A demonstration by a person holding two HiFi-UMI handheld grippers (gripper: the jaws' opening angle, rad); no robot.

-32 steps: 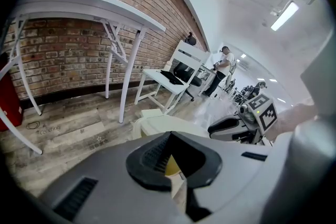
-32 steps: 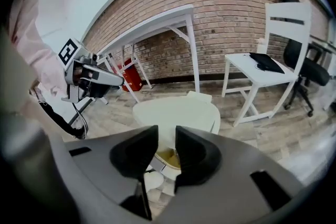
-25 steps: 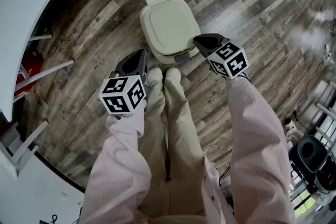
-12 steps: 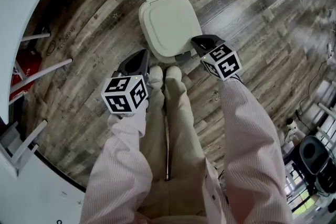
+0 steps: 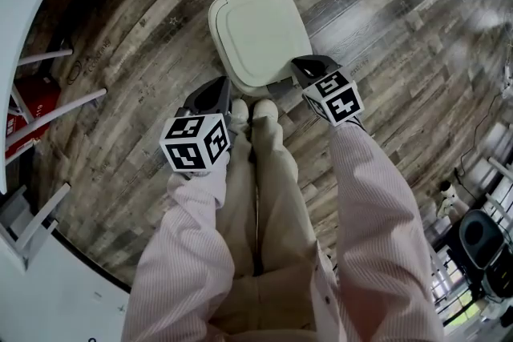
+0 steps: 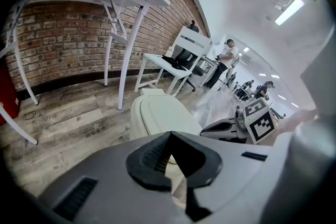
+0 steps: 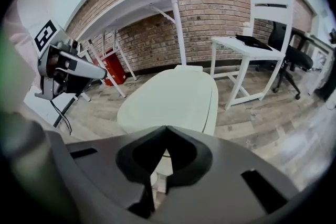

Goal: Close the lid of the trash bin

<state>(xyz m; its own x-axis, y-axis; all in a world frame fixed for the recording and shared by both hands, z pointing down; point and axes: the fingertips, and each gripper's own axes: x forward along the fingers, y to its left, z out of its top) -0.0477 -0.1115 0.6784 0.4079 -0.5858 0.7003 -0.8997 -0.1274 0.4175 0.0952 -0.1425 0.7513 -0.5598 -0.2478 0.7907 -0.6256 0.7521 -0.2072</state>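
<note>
Trash bin (image 5: 258,32): cream plastic, smooth, lid satin with a soft sheen. Floor (image 5: 385,36): wood-look planks, grey-brown, visible grain, light gloss in places. Left gripper (image 6: 170,136) and right gripper (image 7: 166,131): matt grey plastic shells, jaws matt black, ribbed on the left one. Brick wall (image 7: 226,2): rough, matt. Sleeves (image 5: 377,212): fine-striped cloth. Trousers (image 5: 272,204): plain beige cloth. Table legs (image 7: 178,23): smooth white paint.
</note>
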